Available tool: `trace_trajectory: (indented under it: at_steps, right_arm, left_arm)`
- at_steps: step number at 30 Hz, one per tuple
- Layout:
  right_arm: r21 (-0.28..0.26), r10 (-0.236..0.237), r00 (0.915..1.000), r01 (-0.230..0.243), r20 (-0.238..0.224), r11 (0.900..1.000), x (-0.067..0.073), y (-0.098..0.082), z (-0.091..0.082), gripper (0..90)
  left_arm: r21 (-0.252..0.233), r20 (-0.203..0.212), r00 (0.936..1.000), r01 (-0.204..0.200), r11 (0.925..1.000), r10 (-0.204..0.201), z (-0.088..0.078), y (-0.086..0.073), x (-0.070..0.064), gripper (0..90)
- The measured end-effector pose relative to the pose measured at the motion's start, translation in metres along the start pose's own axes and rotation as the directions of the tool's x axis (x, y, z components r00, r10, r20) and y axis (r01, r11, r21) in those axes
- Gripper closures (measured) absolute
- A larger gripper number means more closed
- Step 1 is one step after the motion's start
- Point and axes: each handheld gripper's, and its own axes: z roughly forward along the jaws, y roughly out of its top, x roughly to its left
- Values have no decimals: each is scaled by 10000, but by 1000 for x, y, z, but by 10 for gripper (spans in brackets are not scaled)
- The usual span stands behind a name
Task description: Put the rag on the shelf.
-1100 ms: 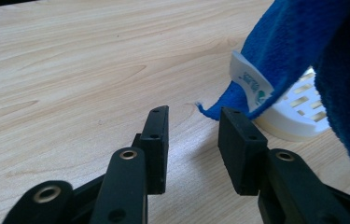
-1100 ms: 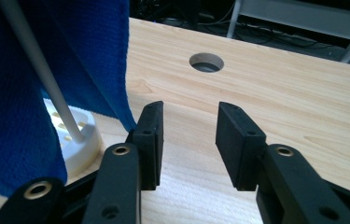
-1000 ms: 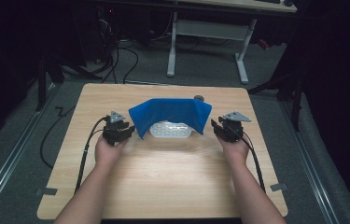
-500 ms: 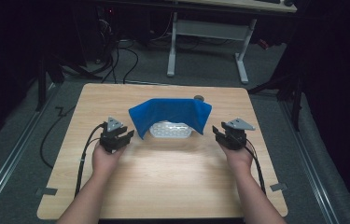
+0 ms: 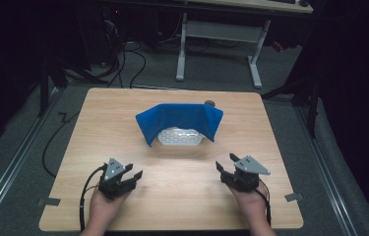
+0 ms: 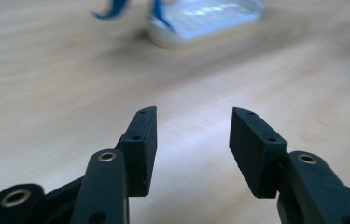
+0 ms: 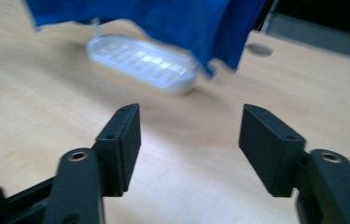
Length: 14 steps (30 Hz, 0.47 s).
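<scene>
Left gripper [image 5: 132, 176]: sitting near the front left of the table [image 5: 123, 128], held in the person's left hand [image 5: 104, 209]; its 2 jaws are standing wide apart with nothing between them, and they have just been opening.
Left gripper, own view [image 6: 193, 130]: 2 black jaws are rising from the bottom edge over bare wood; the pads are gripping nothing.
Right gripper [image 5: 225, 167]: sitting near the front right of the table, held in the person's right hand [image 5: 251, 204]; its 2 jaws are likewise spread and empty, and they have just been opening.
Right gripper, own view [image 7: 189, 135]: jaws are pointing toward the cloth and the white tray, well short of both.
Blue cloth [image 5: 182, 120]: hanging draped over something near the middle of the table, toward the far side, with its 2 ends drooping down at left and right; what is holding it up cannot be told.
White tray [image 5: 180, 137]: lying flat on the table under the front edge of the blue cloth, partly covered by it; its gridded surface is showing in the right gripper view [image 7: 140, 60].
Separation: both grippers are standing well apart from the blue cloth, 1 at each side of the near half of the table.
Cable [image 5: 84, 196]: trailing from the left gripper along the forearm.
Round insert [image 5: 209, 103]: sitting in the tabletop just behind the cloth's right end.
</scene>
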Motion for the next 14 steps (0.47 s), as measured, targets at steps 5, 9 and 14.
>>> trace_trajectory:
  at_steps: [5, 9, 14]
  right_arm:
    - [790, -162, 9968, 224, -782, 9966, 31, -30, -3, 355]
    - [621, -256, 9956, 313, -900, 9976, 40, -26, 3, 358]
    - [812, -160, 9949, 241, -992, 9964, 37, -28, 6, 356]
  left_arm:
    - [286, 113, 9856, -1691, 9852, 1688, 7, 3, -38, 512]
    - [324, 279, 9872, -1582, 9869, 1573, 12, 4, -36, 503]
    - [475, 250, 9939, -1083, 9930, 1072, 14, 2, -24, 500]
